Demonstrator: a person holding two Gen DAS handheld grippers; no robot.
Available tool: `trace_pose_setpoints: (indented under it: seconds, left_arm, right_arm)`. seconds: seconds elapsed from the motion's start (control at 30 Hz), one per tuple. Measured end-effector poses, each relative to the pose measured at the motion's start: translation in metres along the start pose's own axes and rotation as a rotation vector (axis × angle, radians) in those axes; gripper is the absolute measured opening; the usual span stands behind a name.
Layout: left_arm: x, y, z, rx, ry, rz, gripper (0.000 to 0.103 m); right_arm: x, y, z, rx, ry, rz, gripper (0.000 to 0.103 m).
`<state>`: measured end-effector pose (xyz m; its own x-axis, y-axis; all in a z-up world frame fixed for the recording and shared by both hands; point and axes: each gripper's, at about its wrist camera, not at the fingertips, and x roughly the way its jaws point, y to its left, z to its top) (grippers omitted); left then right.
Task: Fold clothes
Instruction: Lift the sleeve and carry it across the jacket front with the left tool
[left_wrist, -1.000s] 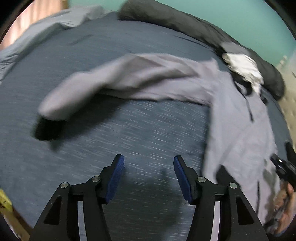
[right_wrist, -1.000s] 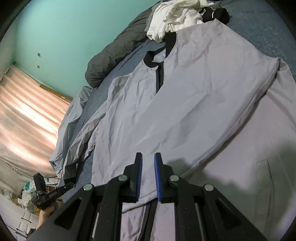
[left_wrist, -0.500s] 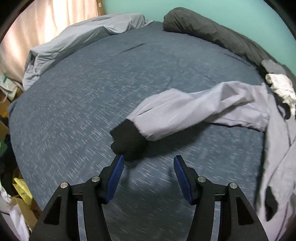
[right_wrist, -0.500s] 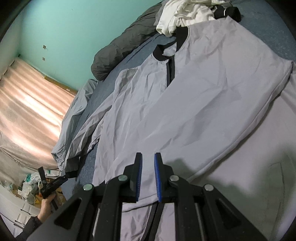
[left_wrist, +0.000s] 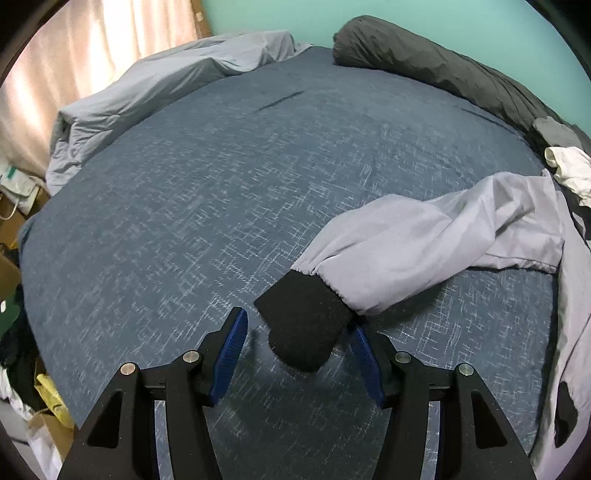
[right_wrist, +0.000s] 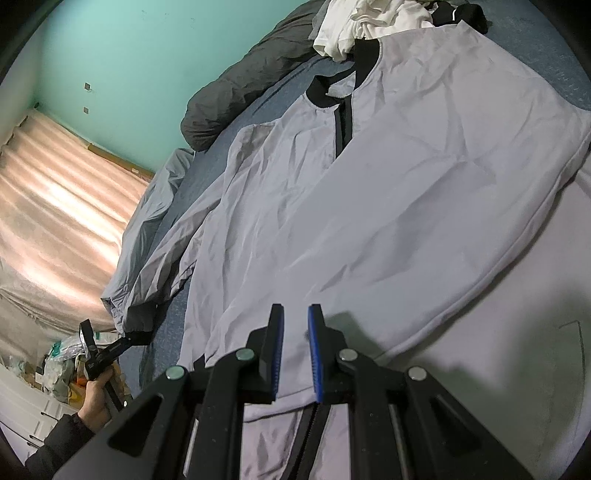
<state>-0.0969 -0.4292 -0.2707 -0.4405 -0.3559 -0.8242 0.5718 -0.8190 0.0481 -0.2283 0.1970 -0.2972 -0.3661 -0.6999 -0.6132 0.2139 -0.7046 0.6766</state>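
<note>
Between the blue pads of our left tongs (left_wrist: 297, 347), which stand spread, lies the black cuff (left_wrist: 303, 325) of one grey sleeve (left_wrist: 424, 243); the pads flank it, and we cannot tell whether the right pad touches it. Our right tongs (right_wrist: 295, 350) hold their pads nearly together with a narrow gap, low over the grey jacket (right_wrist: 388, 192), and we cannot tell whether any cloth is pinched between them. The jacket lies spread flat on the blue bed (left_wrist: 221, 192), collar away from us, its one black zipper (right_wrist: 341, 125) running down the front. We count one jacket, one heap of white clothes (right_wrist: 365, 22) just beyond its collar, one dark bolster (left_wrist: 443, 70) along the green wall (right_wrist: 129, 48), and one grey blanket (left_wrist: 166, 85) bunched at the bed's far edge beside the curtain (right_wrist: 55, 206). A hand (right_wrist: 96, 398) grips the left tongs' handle.
</note>
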Motion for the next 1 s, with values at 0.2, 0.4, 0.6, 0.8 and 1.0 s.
trace_pose_setpoints:
  seconds: [0.2,0.4,0.6,0.8,1.0]
  left_arm:
    - [-0.008,-0.003,0.016,0.029,-0.003,-0.052,0.011]
    - [-0.049,-0.020,0.047,0.104,-0.049,-0.092,0.007]
    - [-0.109,-0.049,0.092,0.151,-0.102,-0.160,0.007]
    - [-0.182,-0.104,0.130,0.250,-0.180,-0.235,0.007]
    - [-0.260,-0.183,0.146,0.376,-0.245,-0.318,0.007]
  right_arm:
    - [0.002,-0.001,-0.001,-0.004,0.005,-0.007,0.013]
    - [0.002,0.000,-0.001,-0.009,0.009,-0.006,0.013]
    - [-0.005,0.000,-0.001,-0.003,-0.004,-0.001,0.013]
    - [-0.022,-0.007,-0.004,0.004,-0.025,-0.016,0.013]
    - [-0.048,-0.016,-0.010,0.028,-0.057,-0.040,0.013]
